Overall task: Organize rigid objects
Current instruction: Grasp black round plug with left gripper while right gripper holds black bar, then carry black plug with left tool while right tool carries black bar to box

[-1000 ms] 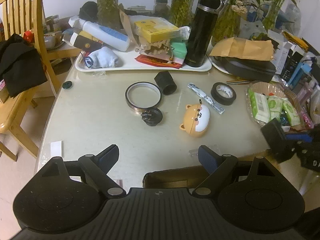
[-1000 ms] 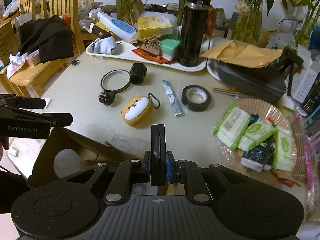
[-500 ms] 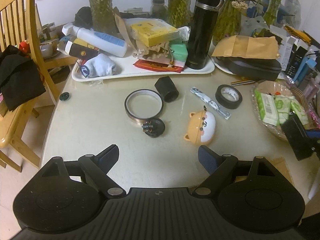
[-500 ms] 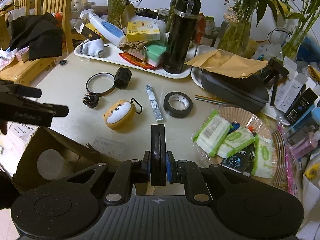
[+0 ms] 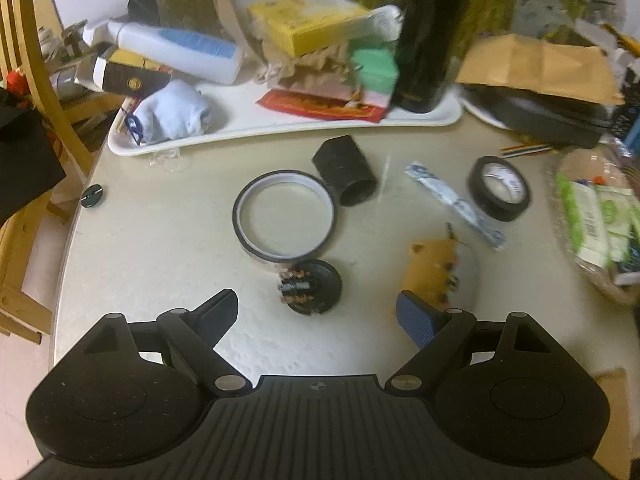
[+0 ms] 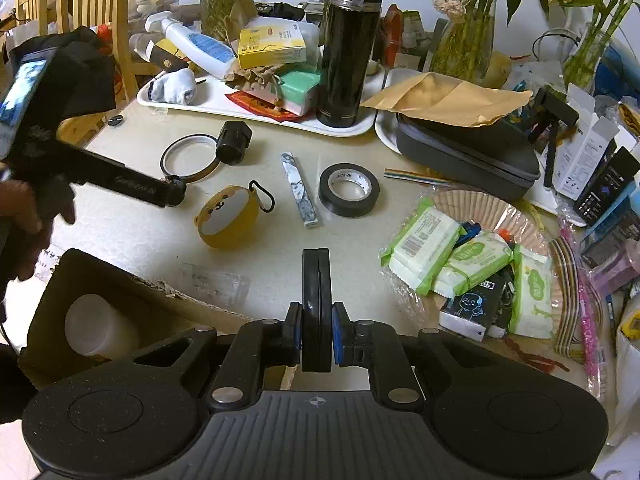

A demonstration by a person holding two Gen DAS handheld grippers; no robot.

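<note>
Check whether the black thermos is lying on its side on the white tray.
No: the black thermos stands upright on the white tray, beside the green box.

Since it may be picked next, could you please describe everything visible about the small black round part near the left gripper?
The black round part is a small dark disc, plastic by its look, lying flat on the pale table with copper-coloured metal contacts facing up. It sits just ahead of the open left gripper, between its fingers' line, untouched by them. Its far edge meets or nearly meets the thin tape ring. Motion blur hides finer detail.
</note>
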